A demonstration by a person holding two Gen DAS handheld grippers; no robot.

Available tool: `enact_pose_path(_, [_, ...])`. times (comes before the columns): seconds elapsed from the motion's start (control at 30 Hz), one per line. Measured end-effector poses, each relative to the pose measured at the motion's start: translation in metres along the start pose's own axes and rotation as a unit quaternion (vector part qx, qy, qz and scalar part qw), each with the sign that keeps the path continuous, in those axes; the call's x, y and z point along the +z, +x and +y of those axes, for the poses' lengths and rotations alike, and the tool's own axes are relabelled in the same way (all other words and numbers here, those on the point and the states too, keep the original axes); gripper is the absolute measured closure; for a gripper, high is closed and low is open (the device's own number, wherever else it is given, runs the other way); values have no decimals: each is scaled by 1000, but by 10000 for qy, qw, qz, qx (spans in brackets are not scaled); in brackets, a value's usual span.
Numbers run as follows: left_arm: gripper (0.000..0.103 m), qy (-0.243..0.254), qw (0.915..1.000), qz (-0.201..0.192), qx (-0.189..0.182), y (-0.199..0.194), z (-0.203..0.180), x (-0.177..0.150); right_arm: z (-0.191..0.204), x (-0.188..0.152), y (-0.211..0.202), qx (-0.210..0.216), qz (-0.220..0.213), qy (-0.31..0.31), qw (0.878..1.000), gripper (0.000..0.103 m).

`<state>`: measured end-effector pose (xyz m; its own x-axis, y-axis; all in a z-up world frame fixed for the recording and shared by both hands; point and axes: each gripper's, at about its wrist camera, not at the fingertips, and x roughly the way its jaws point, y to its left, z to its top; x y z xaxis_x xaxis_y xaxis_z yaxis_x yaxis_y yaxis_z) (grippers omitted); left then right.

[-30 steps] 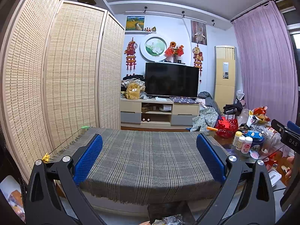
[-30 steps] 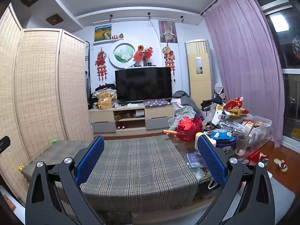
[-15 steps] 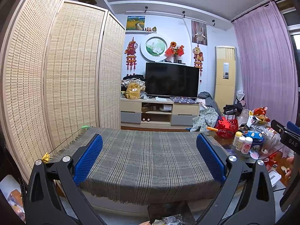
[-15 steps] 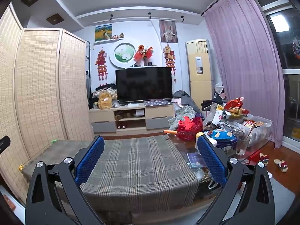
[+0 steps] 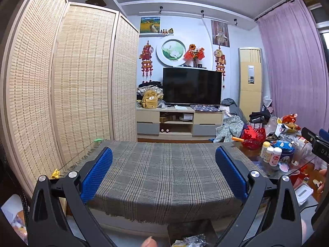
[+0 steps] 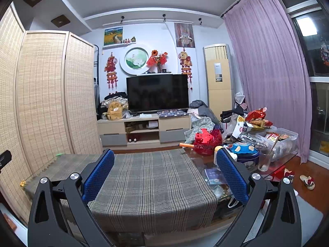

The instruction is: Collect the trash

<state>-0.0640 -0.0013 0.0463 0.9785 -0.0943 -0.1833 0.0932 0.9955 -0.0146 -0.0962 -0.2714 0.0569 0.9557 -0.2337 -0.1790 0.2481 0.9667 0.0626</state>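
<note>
My left gripper (image 5: 163, 164) is open and empty, held above the near edge of a table under a grey plaid cloth (image 5: 164, 170). My right gripper (image 6: 165, 166) is also open and empty over the same cloth (image 6: 150, 181). Crumpled wrappers (image 5: 191, 240) lie in a dark bin below the table's front edge. A small yellow scrap (image 5: 55, 173) and a green scrap (image 5: 98, 139) sit at the cloth's left edge. The right gripper's body shows at the right edge of the left wrist view (image 5: 314, 142).
The glass right end of the table holds clutter: a red basket (image 6: 207, 140), a blue tin (image 6: 244, 152), a drinking glass (image 6: 265, 159), small bottles (image 5: 271, 154), snack bags (image 6: 257, 119), a plastic box (image 6: 283, 142). A woven screen (image 5: 61, 94) stands left. A TV stand (image 5: 176, 121) is behind.
</note>
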Motion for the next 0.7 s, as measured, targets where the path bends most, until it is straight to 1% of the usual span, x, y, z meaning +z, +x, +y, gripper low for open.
enact_pose_path(0.13, [8, -4, 10000, -51, 60, -2, -2, 1, 0, 0, 0, -4, 12, 6, 10000, 3])
enact_pose_path(0.27, [8, -133, 9998, 53, -131, 1, 0, 0, 1, 0, 2, 16, 25, -5, 10000, 3])
enact_pose_path(0.37, [8, -138, 9998, 26, -165, 2, -1, -2, 0, -1, 5, 24, 66, -5, 10000, 3])
enact_pose_path(0.53, [8, -30, 9999, 29, -109, 4, -3, -2, -1, -3, 10, 51, 116, 6, 9999, 3])
enact_pose_path(0.67, [8, -19, 9999, 78, 124, 7, 0, -2, 0, -2, 12, 68, 121, 6, 9999, 3])
enact_pose_path(0.7, [8, -42, 9999, 68, 113, 8, 1, -2, 1, -3, 13, 72, 125, 0, 9999, 3])
